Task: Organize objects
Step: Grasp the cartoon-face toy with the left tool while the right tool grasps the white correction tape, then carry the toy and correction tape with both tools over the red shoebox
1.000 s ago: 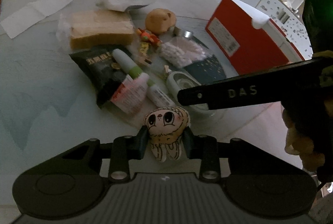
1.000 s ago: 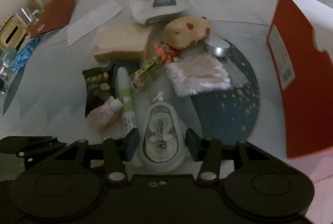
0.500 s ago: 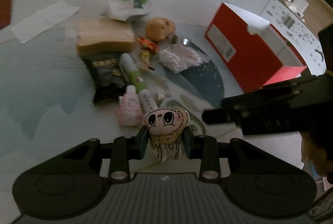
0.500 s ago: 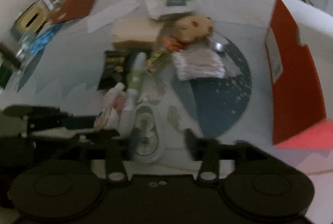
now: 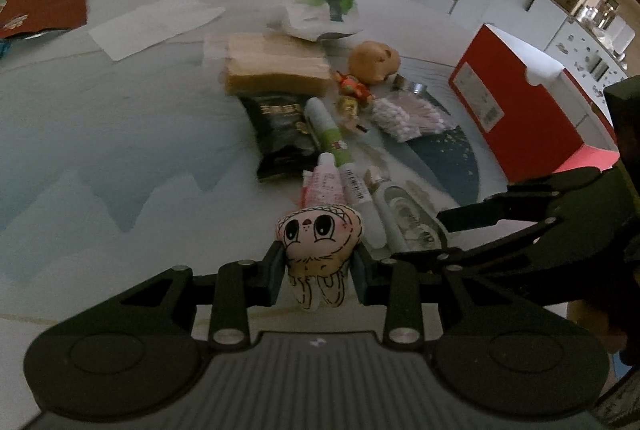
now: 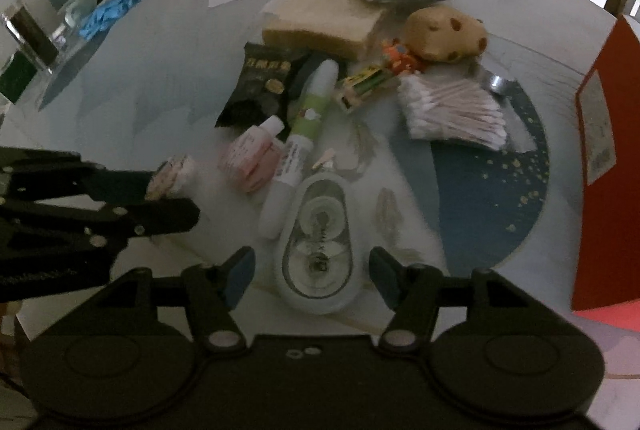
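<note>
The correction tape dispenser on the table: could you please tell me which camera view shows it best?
The right wrist view: the correction tape dispenser lies whole, from above, between the right gripper's opening jaws, clear of both. In the left wrist view it is foreshortened and blurred, partly behind the right gripper.

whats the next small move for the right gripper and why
Probably close the right gripper on the tape dispenser. Its jaws are opening, and the dispenser lies on the table between the pads without touching them. The left gripper already holds the small doll, so the right one looks free to grip and carry its item toward the red box.
</note>
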Demonstrator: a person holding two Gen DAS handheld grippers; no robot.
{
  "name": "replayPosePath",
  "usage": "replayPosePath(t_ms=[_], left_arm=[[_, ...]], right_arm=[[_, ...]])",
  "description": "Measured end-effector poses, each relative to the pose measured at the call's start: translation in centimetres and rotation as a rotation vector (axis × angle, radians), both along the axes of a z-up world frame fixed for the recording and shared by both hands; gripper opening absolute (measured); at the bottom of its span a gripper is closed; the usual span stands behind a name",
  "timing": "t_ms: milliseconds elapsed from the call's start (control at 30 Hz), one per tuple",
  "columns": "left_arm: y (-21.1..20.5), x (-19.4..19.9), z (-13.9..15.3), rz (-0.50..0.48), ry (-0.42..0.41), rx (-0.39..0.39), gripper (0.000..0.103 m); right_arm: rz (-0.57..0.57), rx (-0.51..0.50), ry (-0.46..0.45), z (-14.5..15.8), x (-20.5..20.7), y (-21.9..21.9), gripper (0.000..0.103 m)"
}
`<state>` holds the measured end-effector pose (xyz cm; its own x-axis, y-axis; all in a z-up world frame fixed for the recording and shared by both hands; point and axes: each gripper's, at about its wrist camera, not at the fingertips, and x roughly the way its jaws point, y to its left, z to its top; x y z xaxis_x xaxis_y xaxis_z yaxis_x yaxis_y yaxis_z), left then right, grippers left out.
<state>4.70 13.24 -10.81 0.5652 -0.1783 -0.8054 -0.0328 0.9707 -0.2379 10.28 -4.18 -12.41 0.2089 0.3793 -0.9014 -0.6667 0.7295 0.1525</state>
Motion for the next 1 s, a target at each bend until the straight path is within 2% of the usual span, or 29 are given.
replayPosePath(t_ms=[100,167,333,600,1000], left_arm=[[0.3,-0.1,0.0,0.006,0.004,0.001,0.033],[0.3,-0.1,0.0,0.006,0.006,0.002,0.033],[-0.1,0.2,0.3,-0.013,0.008,0.011,0.033],[-2.8,2.0,2.5,-0.087,-0.033,0.016,0.033],[-10.0,5.6,7.0,-0.22,-0.127,0.041,0.033]], right_arm=[[0.02,-0.039,-0.045,-0.1,-0.4,0.7,0.06],[0.023,-0.054,-0.063,-0.1,-0.5,0.8,0.051],[0.0,-0.038,-0.072,0.5,-0.2,0.0,0.05],[-0.107,0.061,-0.111,5.0,0.8,-4.0,0.05],[-0.232,0.168,-0.213,11.0,2.8,-11.8,0.051]])
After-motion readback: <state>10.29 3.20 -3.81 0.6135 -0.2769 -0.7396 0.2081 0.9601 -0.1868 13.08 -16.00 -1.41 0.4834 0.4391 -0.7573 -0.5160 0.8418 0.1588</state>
